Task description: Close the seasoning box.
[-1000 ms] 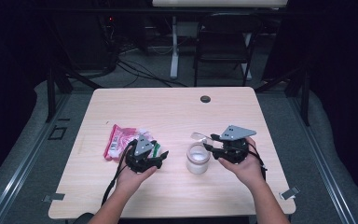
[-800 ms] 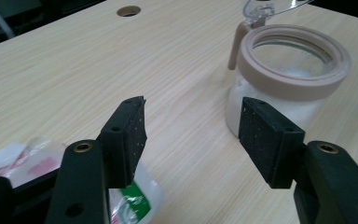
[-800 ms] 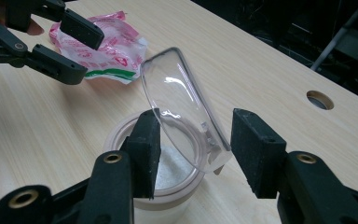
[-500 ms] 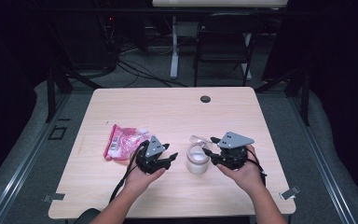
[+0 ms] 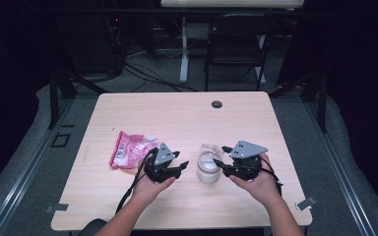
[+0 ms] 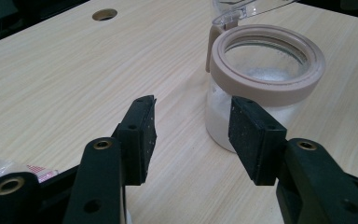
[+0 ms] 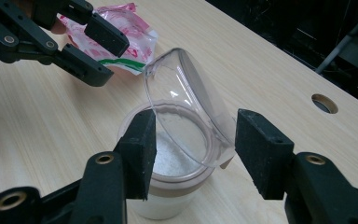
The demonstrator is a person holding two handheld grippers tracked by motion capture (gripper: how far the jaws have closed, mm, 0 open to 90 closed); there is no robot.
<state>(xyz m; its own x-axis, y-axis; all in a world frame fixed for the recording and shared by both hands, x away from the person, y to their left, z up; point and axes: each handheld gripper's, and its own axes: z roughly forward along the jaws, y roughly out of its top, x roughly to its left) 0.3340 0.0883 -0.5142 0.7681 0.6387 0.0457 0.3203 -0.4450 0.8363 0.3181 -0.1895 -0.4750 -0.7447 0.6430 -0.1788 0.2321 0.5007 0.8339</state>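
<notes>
While the jar [image 5: 209,168] stands open on the desk [image 5: 187,118] between your grippers, lid [image 7: 186,105] hinged up, both have just been opening: left gripper [image 6: 191,135] and right gripper [image 7: 193,154] fingers apart, gripping nothing. Next, I'd steady the jar.

A light wooden table [image 5: 128,113] carries a pink snack packet [image 5: 128,150] at about nine o'clock. A round cable hole [image 5: 217,104] sits near the far edge at twelve o'clock. Beyond the table, at twelve o'clock, stands a dark folding chair [image 5: 236,46].
</notes>
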